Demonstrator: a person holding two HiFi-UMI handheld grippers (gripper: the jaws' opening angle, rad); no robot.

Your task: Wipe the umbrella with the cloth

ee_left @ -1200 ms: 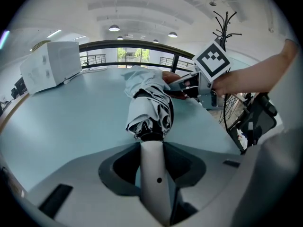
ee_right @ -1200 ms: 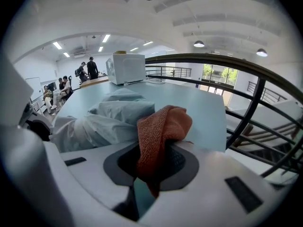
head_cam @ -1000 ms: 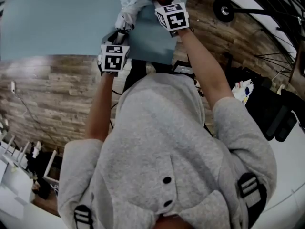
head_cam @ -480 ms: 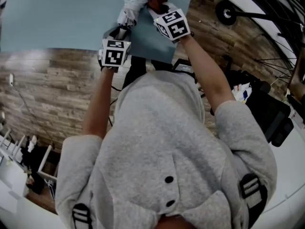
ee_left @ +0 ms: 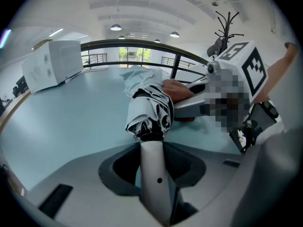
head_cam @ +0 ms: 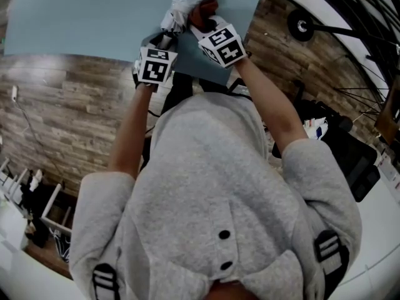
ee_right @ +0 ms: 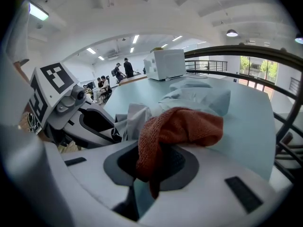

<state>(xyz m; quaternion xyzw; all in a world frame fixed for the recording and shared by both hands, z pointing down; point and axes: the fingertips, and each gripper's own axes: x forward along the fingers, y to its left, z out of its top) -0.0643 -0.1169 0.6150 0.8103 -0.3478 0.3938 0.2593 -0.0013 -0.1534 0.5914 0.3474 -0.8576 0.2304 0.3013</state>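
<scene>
A folded grey-white umbrella (head_cam: 180, 8) lies on the pale blue table (head_cam: 81, 17). Its pale handle (ee_left: 154, 174) runs between the jaws of my left gripper (ee_left: 154, 161), which is shut on it. The bunched canopy (ee_left: 149, 109) sticks out just past the jaws. My right gripper (ee_right: 156, 167) is shut on a rust-red cloth (ee_right: 177, 129), and the cloth rests on the umbrella fabric (ee_right: 194, 100). In the head view the left gripper (head_cam: 161, 42) and the right gripper (head_cam: 205, 19) sit close together, with the cloth (head_cam: 203, 10) against the umbrella's right side.
A white box (ee_left: 52, 63) stands farther back on the table, also seen as the box (ee_right: 164, 64) in the right gripper view. A dark railing (ee_left: 142, 44) curves behind the table. Several people (ee_right: 125, 67) stand far off. A black bag (head_cam: 350, 152) lies on the wooden floor at right.
The right gripper has slid with the cloth along the umbrella toward the left gripper and has rolled a little. The left gripper has kept its hold in place.
</scene>
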